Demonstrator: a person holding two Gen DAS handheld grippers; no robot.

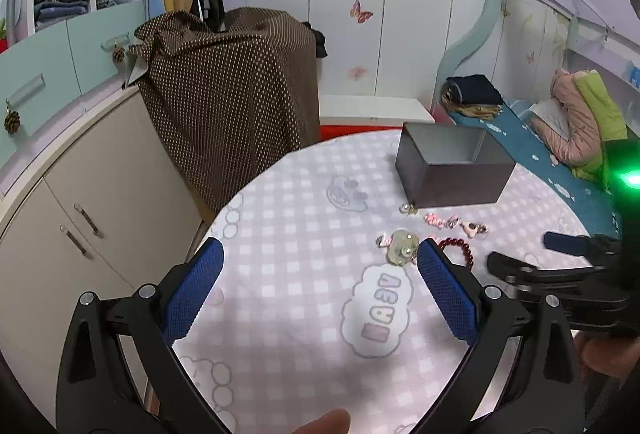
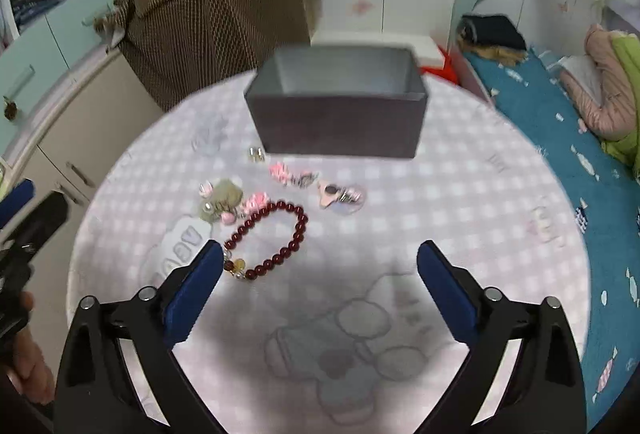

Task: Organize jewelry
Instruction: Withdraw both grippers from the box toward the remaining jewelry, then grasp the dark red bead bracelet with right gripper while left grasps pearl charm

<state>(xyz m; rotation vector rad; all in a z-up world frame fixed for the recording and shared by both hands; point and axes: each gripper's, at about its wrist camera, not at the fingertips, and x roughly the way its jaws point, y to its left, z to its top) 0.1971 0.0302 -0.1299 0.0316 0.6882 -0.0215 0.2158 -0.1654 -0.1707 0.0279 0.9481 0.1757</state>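
An open dark grey box (image 2: 340, 121) stands at the far side of the round table (image 2: 460, 201); it also shows in the left wrist view (image 1: 452, 169). In front of it lie small pink clips (image 2: 288, 173), a pale green pearl piece (image 2: 222, 199) and a dark red bead bracelet (image 2: 272, 238). My right gripper (image 2: 320, 266) is open and empty, just above the table, with the bracelet beside its left finger. My left gripper (image 1: 320, 266) is open and empty over the table's left part; the green piece (image 1: 400, 250) and the bracelet (image 1: 460, 252) lie by its right fingertip.
The table carries a pink checked cloth with cartoon prints. A brown dotted cloth covers something (image 1: 232, 89) behind the table on the left, next to beige cabinets (image 1: 80, 218). A bed with a teal cover (image 2: 580, 153) runs along the right. The right gripper shows in the left view (image 1: 568, 274).
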